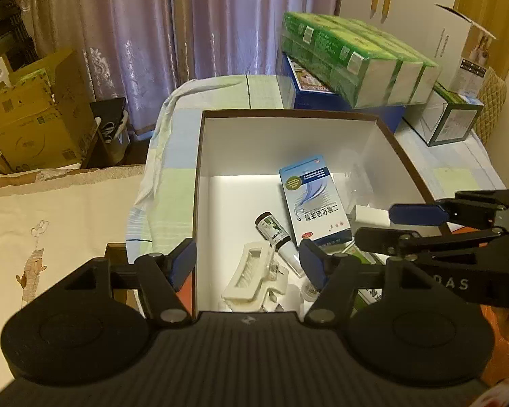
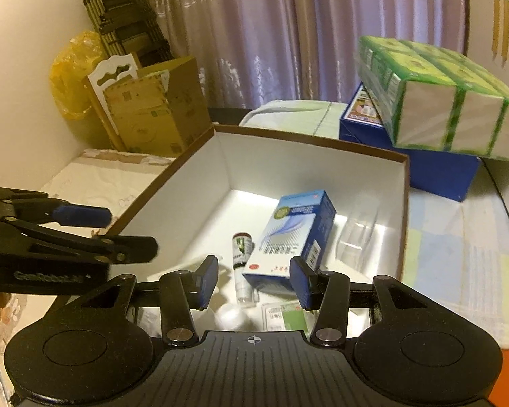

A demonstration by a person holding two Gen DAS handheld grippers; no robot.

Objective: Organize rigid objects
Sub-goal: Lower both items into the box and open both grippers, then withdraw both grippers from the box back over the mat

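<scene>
A brown-rimmed box with a white inside stands on the cloth-covered table. In it lie a blue and white medicine carton, a small dark-capped tube, a white hair clip and a green and white packet. My left gripper is open and empty over the box's near left corner. My right gripper is open and empty over the box's near edge; it also shows in the left wrist view, just above a small white item.
Green tissue packs lie on a blue box behind the open box. A clear-windowed carton stands at the right. Cardboard boxes stand on the floor by the curtain. A cream cloth surface lies left.
</scene>
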